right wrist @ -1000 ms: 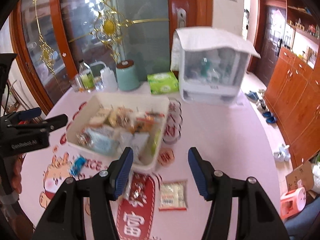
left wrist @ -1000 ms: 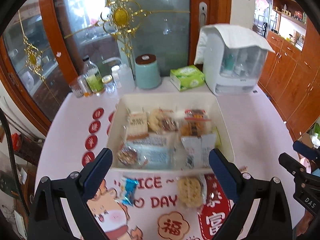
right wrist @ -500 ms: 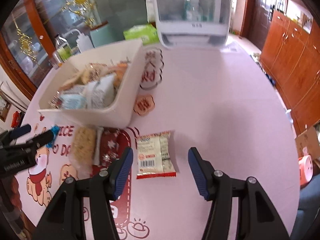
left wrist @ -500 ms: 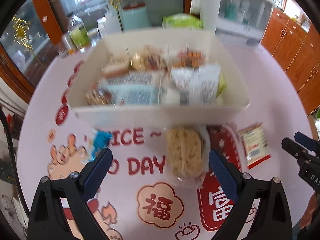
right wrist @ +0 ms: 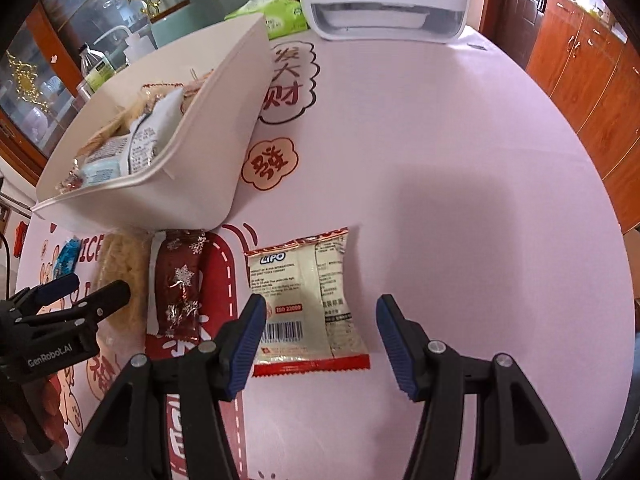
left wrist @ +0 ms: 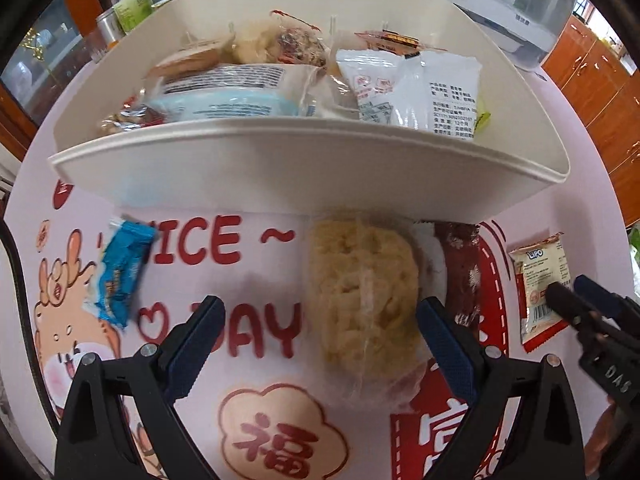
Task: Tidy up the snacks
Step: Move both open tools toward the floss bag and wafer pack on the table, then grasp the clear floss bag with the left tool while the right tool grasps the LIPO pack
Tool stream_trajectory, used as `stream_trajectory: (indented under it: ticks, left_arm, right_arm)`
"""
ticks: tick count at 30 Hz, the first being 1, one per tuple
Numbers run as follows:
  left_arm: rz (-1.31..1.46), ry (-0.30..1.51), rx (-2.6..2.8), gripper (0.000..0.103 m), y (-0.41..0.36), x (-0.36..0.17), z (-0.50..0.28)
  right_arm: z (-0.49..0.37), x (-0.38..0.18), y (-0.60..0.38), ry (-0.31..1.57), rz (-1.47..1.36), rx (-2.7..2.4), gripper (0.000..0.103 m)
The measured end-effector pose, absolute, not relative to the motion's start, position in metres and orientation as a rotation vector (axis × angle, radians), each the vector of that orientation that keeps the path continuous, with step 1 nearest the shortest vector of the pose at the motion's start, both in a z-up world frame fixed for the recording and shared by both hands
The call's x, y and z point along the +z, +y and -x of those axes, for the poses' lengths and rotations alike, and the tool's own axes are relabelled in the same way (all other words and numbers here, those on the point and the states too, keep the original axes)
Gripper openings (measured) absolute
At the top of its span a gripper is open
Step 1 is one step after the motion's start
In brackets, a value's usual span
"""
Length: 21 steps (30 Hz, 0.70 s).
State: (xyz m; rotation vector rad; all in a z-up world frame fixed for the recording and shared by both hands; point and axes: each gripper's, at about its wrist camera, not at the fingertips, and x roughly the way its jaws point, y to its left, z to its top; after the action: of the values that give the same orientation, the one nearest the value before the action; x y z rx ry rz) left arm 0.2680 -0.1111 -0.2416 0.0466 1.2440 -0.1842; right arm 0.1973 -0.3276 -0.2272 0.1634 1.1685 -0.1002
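Note:
A white bin full of snack packets stands on the pink table. In front of it lie a clear pack of yellow noodle cake, a dark red snowflake bar, a white LIPO packet and a small blue packet. My left gripper hangs open low over the noodle cake, which lies by its right finger. My right gripper is open, its fingers on either side of the LIPO packet's near end, apart from it.
Behind the bin stand a white appliance, a green tissue pack, a teal canister and bottles. The tablecloth carries red printed motifs. Wooden cabinets run along the right.
Both grippers have come down towards the table and tilted downward. The loose snacks in front of the bin now fill the views. Both stay open.

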Motion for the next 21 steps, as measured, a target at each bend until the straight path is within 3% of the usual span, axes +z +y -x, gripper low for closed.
stream_trajectory:
  ticks: [14, 16, 18, 19, 21]
  left_arm:
    - [-0.076, 1.242, -0.205, 0.095, -0.122, -0.263, -0.27]
    - [-0.085, 1.22, -0.21, 0.088, -0.127, -0.259, -0.263]
    - [-0.103, 1.189, -0.222, 0.064, -0.132, -0.258, -0.256]
    - [-0.109, 1.174, -0.231, 0.058, -0.133, -0.256, -0.251]
    - [-0.104, 1.174, -0.236, 0.057, -0.133, -0.255, -0.247]
  right_arm:
    - [-0.208, -0.242, -0.312, 1.18, -0.136, -0.088, 0.059]
    - [-0.208, -0.244, -0.301, 1.177, -0.071, -0.084, 0.061]
    - [-0.207, -0.246, -0.292, 1.166, -0.011, -0.098, 0.06]
    - [-0.206, -0.246, -0.29, 1.156, -0.005, -0.095, 0.06]
    - [-0.204, -0.245, -0.287, 1.144, -0.006, -0.096, 0.055]
